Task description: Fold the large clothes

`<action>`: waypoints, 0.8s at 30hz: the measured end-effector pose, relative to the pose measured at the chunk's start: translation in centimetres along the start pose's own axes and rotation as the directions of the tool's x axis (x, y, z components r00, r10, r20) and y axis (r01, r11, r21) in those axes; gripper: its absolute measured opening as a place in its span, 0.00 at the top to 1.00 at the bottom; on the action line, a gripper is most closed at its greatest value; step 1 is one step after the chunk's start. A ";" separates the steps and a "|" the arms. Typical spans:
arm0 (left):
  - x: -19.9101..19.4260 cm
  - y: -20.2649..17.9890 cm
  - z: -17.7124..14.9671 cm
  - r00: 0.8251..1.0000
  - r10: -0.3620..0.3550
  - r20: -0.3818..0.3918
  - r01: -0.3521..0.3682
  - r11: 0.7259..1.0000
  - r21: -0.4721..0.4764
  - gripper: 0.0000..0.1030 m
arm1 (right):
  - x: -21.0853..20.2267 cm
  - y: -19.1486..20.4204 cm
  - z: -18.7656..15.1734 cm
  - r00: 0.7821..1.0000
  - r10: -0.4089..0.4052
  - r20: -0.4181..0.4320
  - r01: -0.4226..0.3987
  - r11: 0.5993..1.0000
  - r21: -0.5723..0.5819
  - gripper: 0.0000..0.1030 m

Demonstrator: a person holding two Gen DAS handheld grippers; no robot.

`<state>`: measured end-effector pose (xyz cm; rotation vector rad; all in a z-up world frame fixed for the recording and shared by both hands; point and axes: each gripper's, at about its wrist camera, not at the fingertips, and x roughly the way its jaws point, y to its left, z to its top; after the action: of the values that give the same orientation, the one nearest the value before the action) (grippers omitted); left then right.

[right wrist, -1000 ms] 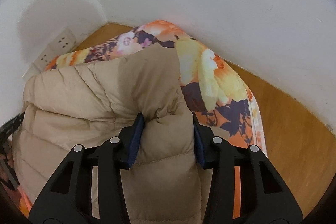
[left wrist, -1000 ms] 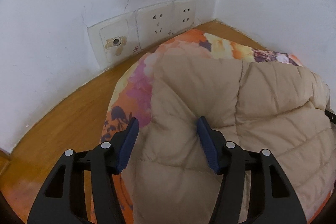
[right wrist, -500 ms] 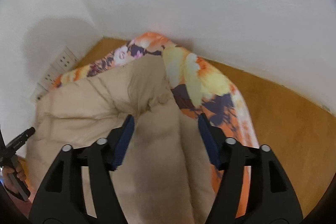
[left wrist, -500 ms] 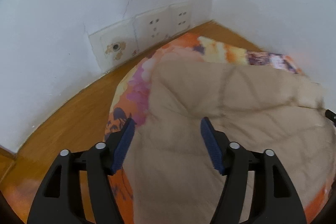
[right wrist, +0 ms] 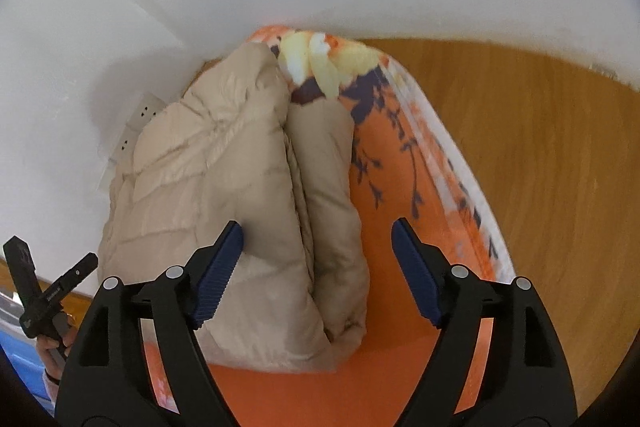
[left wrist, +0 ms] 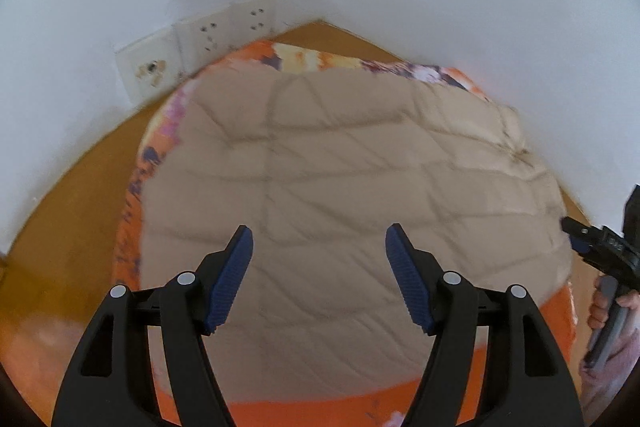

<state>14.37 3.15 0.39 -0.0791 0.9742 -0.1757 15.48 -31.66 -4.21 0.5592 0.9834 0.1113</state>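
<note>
Both tongs, left tongs (left wrist: 319,247) and right tongs (right wrist: 317,241), are hanging released over the beige puffer jacket (right wrist: 224,195); right jaws are opening. Jacket is lying folded on the floral blanket (right wrist: 404,163). Fold step looks finished; I am judging next: pressing flat.

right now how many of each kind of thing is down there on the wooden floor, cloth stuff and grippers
puffy beige quilted jacket: 1
orange floral-print fabric sheet: 1
black handheld grippers with blue-padded fingers: 2 (left gripper, right gripper)
total: 4
</note>
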 end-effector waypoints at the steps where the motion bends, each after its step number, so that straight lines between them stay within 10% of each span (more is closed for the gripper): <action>1: 0.3 -0.3 -0.1 1.000 -0.006 -0.004 0.006 1.000 0.006 0.34 | 0.1 0.0 -0.1 1.000 0.004 -0.006 -0.004 1.000 0.001 0.26; 24: 2.8 -4.6 -3.4 0.997 0.036 -0.068 -0.029 0.995 0.094 0.30 | 3.4 -0.1 -1.6 0.978 0.173 -0.114 -0.170 0.985 0.036 0.21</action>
<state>12.59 -1.89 -3.16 0.0285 1.0348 -0.1945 16.10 -29.95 -7.53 0.6675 1.0500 0.2881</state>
